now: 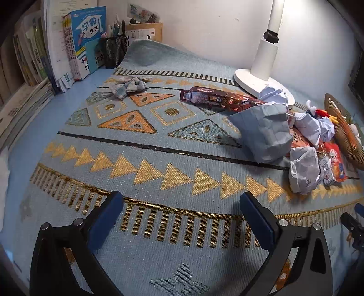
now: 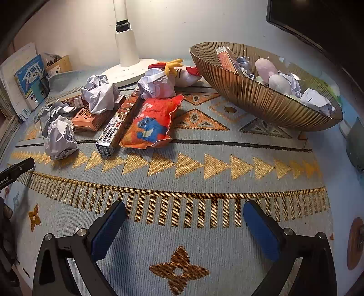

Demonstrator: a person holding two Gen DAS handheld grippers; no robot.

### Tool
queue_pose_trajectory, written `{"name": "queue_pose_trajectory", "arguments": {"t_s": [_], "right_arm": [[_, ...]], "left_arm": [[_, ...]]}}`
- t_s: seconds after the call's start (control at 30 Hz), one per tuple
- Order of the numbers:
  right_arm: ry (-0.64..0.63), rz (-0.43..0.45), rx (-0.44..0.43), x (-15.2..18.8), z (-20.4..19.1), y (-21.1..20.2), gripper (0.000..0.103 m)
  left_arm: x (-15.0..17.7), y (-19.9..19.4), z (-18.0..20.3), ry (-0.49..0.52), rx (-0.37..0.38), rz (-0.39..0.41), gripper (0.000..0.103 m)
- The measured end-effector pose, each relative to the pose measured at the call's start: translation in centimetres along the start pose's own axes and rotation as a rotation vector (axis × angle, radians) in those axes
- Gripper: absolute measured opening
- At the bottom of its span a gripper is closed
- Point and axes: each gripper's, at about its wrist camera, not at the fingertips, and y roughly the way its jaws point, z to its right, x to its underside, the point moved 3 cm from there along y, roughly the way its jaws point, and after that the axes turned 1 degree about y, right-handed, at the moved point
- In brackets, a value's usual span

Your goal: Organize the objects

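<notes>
Crumpled paper balls point(image 2: 60, 136), an orange pouch with a blue figure point(image 2: 151, 124), a long printed box point(image 2: 118, 126), an orange box point(image 2: 89, 118) and a white plush chicken point(image 2: 182, 71) lie on the patterned mat. A ribbed bronze bowl point(image 2: 257, 95) at the right holds paper, a box and plush toys. In the left wrist view the pile sits at the right, with a crumpled blue-grey paper point(image 1: 264, 131) and a long box point(image 1: 216, 98); a plaid bow point(image 1: 129, 86) lies farther left. My left gripper point(image 1: 182, 202) and right gripper point(image 2: 184, 209) are open and empty above the mat.
A white lamp base point(image 2: 129, 70) stands at the back. Books point(image 1: 86, 41) and a mesh pen holder point(image 1: 113, 51) line the far left wall. A dark monitor edge point(image 2: 318, 20) is at the upper right. The bowl also shows in the left wrist view point(image 1: 345, 139).
</notes>
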Motion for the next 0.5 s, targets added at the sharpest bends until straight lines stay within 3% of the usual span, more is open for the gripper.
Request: {"name": "queue_pose_trajectory", "arguments": {"t_s": [0.4, 0.5], "right_arm": [[-0.003, -0.002, 0.013, 0.0, 0.17, -0.12, 0.103], [0.004, 0.039, 0.045, -0.08, 0.2, -0.84, 0.103]], "left_arm": [[0.09, -0.11, 0.27, 0.008, -0.019, -0.004, 0.102], [0.01, -0.14, 0.33, 0.008, -0.013, -0.01, 0.102]]}}
